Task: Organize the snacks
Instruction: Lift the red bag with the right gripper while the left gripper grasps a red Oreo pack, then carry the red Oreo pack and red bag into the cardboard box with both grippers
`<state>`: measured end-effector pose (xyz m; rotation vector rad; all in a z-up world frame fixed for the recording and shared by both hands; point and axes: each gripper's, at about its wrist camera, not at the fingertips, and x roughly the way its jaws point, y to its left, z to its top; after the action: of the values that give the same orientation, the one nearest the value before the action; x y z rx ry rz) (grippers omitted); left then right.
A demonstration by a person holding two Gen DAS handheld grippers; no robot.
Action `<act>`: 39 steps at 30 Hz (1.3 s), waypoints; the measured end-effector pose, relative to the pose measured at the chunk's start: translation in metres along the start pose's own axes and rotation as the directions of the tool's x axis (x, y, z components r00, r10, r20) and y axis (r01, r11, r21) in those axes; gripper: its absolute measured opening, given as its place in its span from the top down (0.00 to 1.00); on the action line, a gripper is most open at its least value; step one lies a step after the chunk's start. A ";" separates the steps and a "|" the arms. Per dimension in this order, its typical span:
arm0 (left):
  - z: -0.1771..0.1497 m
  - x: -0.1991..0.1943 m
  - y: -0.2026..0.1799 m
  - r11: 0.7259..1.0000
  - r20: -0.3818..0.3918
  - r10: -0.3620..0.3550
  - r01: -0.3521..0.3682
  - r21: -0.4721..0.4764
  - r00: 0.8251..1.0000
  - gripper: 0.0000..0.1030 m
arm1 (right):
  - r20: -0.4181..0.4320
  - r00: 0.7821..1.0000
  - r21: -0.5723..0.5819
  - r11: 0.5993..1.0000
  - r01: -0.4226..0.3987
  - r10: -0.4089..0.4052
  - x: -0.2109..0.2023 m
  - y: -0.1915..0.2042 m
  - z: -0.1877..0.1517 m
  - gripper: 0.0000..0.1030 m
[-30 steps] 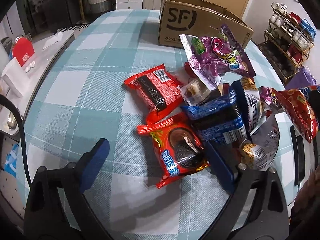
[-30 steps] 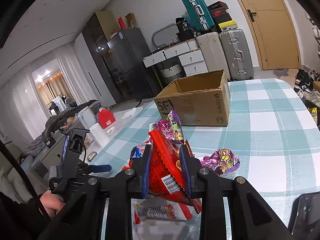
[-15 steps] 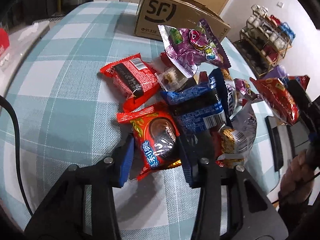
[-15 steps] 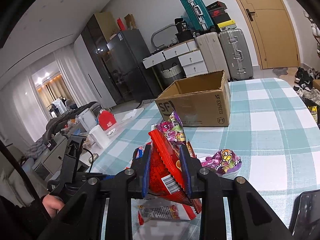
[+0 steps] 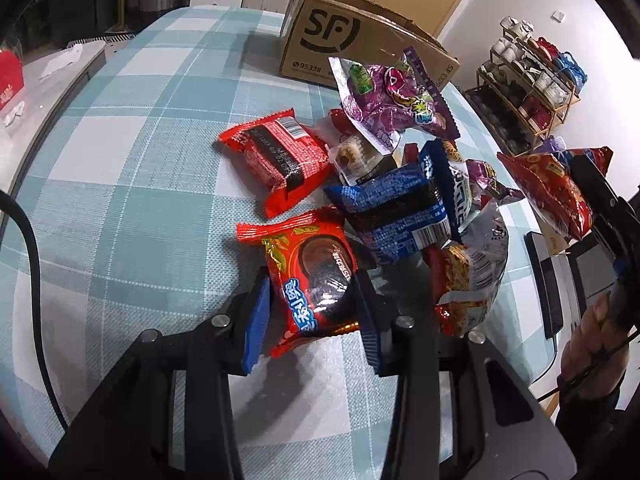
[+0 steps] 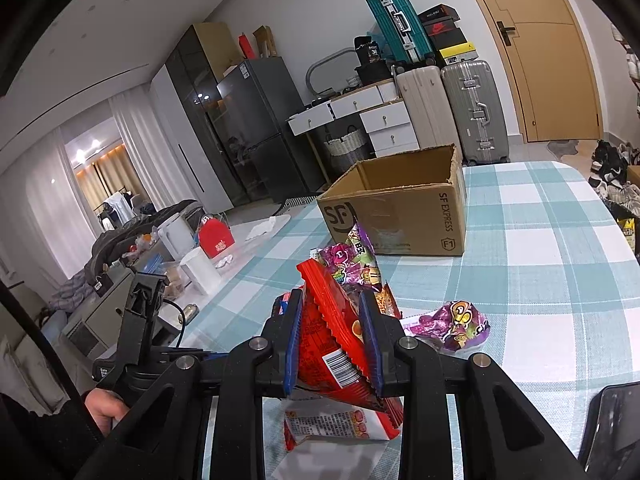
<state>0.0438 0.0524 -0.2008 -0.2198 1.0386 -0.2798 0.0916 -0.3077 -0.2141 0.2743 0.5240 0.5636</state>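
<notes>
**Snack sort: stock on the desk, both grippers loaded**

1. Desk, teal-and-white check cloth. It carries everything listed below.
2. Cardboard box, open top, at the far end of the desk beyond the snack heap. You will likely drop the packets here. Judged from the two views, it lies ahead of both grippers, with the whole pile between it and your left one.
3. Snack pile, mid-desk: a purple bag on top, a blue packet, a red packet lying flat at the left edge, a noodle bag on the right.
4. Red chip bag, off the desk, upright in your right gripper; its jaws are clamped tight on it.
5. Red cookie packet, nearest edge of the pile. Its long axis runs away from you, in line with the fingers of your left gripper. Those jaws have just been closing and now press both its long sides. The packet looks to rest on the cloth, not yet lifted.

Lift straight up before you swing toward the box; the blue packet sits just beside the cookie packet's far corner.
</notes>
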 end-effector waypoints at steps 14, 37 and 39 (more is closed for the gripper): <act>-0.001 -0.032 0.006 1.000 0.062 0.018 -0.018 0.008 0.998 0.64 | 0.000 1.000 -0.026 1.000 -0.001 0.001 -0.002 0.013 0.002 0.74; 0.031 -0.075 0.001 0.998 0.154 0.029 -0.038 0.056 0.988 0.64 | 0.009 1.000 -0.019 1.000 -0.021 0.022 -0.004 0.020 0.020 0.74; 0.037 -0.080 -0.005 0.996 0.164 0.028 -0.041 0.077 0.986 0.64 | 0.010 1.000 -0.018 1.000 -0.026 0.026 -0.005 0.019 0.024 0.74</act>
<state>0.0372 0.0754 -0.1163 -0.1496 0.8664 -0.2674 0.0928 -0.2973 -0.1850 0.2668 0.5060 0.5914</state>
